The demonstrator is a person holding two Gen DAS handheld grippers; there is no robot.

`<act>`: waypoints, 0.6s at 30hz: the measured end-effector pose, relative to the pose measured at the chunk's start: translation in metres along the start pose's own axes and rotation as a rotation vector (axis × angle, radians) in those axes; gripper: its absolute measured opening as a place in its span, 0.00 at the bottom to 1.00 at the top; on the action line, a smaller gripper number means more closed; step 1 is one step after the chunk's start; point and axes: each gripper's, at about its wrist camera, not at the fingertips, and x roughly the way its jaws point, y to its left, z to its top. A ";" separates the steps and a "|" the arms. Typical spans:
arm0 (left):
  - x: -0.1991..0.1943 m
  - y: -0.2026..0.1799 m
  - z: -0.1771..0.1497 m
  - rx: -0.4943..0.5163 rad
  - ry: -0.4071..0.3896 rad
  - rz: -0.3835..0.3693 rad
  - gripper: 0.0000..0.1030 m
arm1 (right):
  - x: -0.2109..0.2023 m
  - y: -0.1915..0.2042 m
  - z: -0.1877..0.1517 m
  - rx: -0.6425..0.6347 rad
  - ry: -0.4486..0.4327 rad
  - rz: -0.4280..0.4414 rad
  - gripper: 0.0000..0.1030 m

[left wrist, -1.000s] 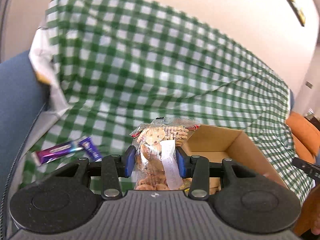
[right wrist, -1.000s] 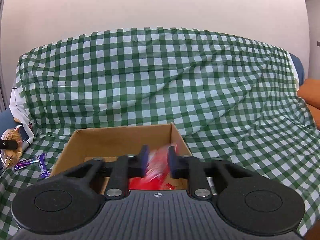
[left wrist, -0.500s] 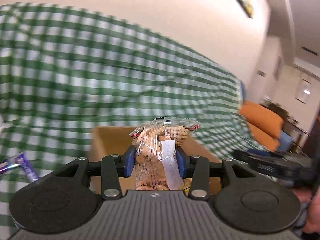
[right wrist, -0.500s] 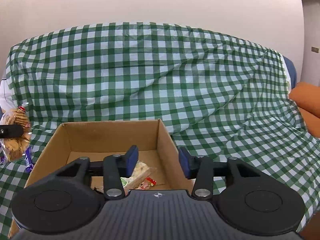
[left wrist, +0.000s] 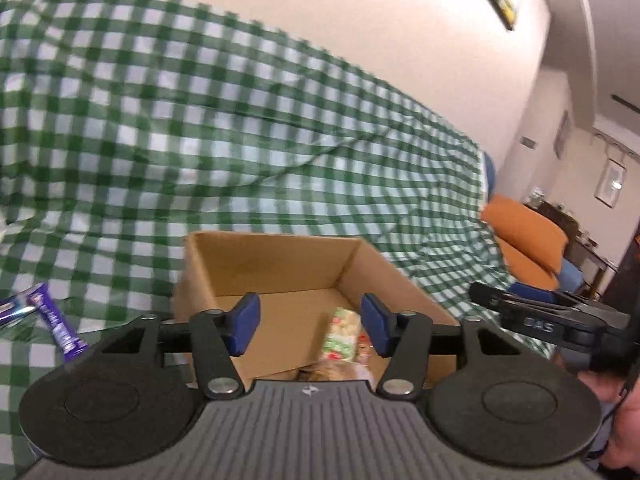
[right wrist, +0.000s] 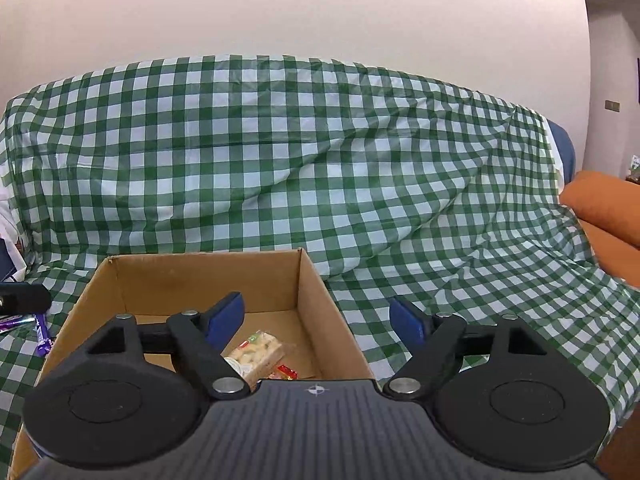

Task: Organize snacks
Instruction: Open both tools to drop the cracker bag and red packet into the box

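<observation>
While purple wrappers (left wrist: 56, 320) lay on the checked cloth (left wrist: 240, 140) at far left, the left gripper (left wrist: 310, 322) hung over the cardboard box (left wrist: 276, 264), jaws opening, nothing pinched; snack packets (left wrist: 340, 340), seemingly biscuits, lay inside. The right gripper (right wrist: 318, 320), jaws opening and empty, straddled the box's right wall

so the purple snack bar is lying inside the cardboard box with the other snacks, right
Not quite. The purple snack bar lies outside the cardboard box, on the checked cloth to the box's left, as the left wrist view shows. The other snacks, like the green-and-white packet, are inside.
</observation>
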 end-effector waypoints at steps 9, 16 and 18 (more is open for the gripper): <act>-0.005 0.027 0.006 -0.057 0.027 0.090 0.48 | -0.002 0.008 -0.001 -0.019 -0.013 0.008 0.79; -0.017 0.025 0.003 0.024 0.004 0.125 0.17 | -0.007 0.014 -0.001 -0.021 -0.026 0.003 0.78; -0.019 0.026 0.003 0.047 0.016 0.127 0.17 | -0.008 0.016 -0.001 -0.015 -0.029 0.008 0.77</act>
